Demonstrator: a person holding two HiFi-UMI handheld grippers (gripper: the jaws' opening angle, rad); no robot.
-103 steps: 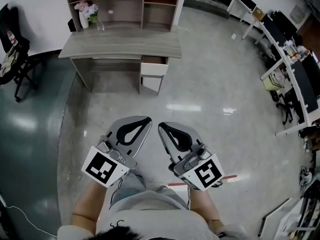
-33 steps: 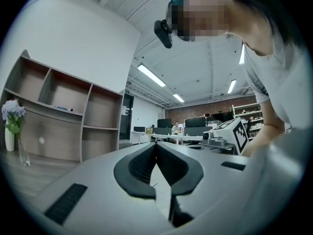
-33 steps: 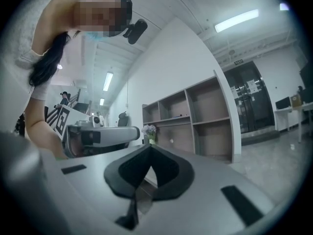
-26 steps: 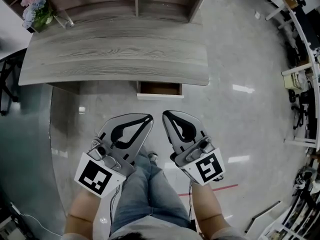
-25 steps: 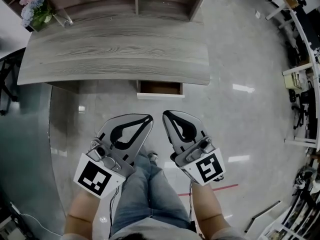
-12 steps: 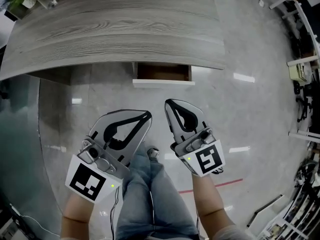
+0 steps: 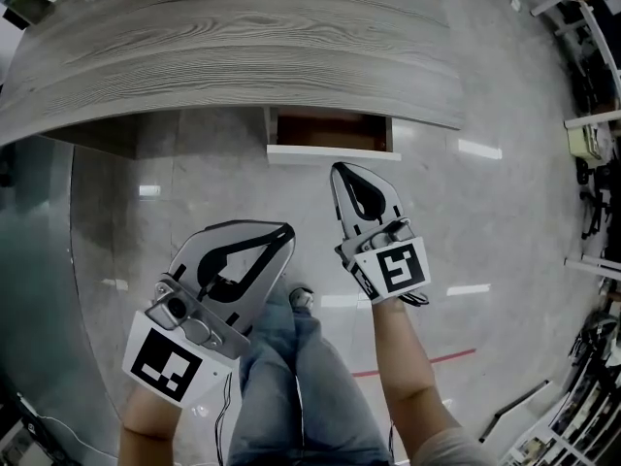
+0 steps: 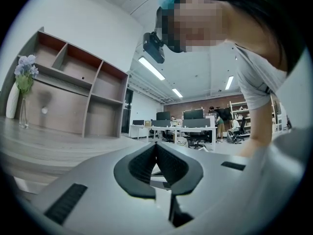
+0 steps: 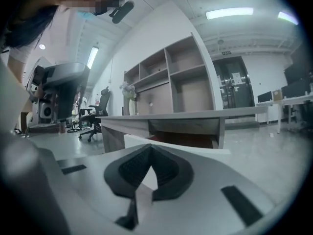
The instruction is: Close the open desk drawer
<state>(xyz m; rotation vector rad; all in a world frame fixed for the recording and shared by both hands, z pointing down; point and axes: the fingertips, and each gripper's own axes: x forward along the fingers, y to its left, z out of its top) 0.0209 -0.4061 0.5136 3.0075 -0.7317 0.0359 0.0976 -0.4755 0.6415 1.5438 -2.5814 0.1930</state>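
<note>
The open drawer (image 7: pixel 331 151) sticks out from under the grey wood desk (image 7: pixel 233 47); it has a white front and a brown inside. My right gripper (image 7: pixel 341 169) is shut and empty, its tips just short of the white front, right of its middle. In the right gripper view the drawer front (image 9: pixel 195 149) lies close behind the shut right gripper (image 9: pixel 150 146). My left gripper (image 7: pixel 288 230) hangs farther back over the floor, shut and empty. The left gripper view shows the left gripper (image 8: pixel 156 144) level with the desk top (image 8: pixel 44 148).
A shelf unit (image 8: pixel 73 97) and a vase of flowers (image 8: pixel 22 82) stand at the back of the desk. The person's jeans (image 7: pixel 291 386) and a shoe (image 7: pixel 301 299) are below the grippers. An office chair (image 9: pixel 95 114) stands left; white desks (image 7: pixel 592 134) line the right side.
My right gripper has moved forward to just before the drawer front. The left gripper has dropped back and down a little. The head view has come closer to the desk.
</note>
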